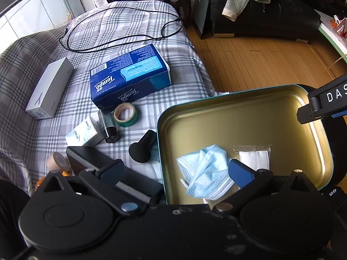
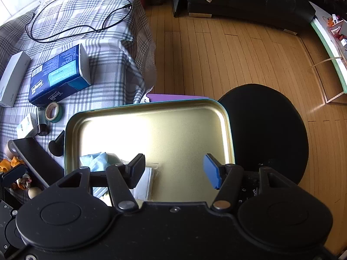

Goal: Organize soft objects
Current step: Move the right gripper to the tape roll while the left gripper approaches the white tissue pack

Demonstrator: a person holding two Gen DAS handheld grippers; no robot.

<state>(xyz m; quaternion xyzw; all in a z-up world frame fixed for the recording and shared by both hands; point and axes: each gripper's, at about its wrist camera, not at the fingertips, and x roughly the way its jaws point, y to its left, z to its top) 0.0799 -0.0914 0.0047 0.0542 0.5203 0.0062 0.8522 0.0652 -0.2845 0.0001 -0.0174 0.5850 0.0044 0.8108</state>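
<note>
A gold metal tray (image 1: 249,117) with a teal rim sits at the edge of the checked bedspread. A crumpled light-blue face mask (image 1: 206,171) and a white pad in a clear wrapper (image 1: 254,158) lie in its near part. My left gripper (image 1: 176,173) hangs wide open over the tray's near left rim; its blue pad is beside the mask, not pressing it. My right gripper (image 2: 175,172) is open above the tray (image 2: 151,130) with nothing between its fingers. Its left finger is over the wrapped pad (image 2: 145,182), and the mask (image 2: 95,162) lies further left.
On the bedspread lie a blue Tempo tissue pack (image 1: 130,75), a small tissue packet (image 1: 84,134), a green tape roll (image 1: 125,114), a black cylinder (image 1: 109,127), a black knob (image 1: 143,147), a white box (image 1: 49,88) and a black cable (image 1: 121,28). A black round stool (image 2: 264,130) stands right of the tray.
</note>
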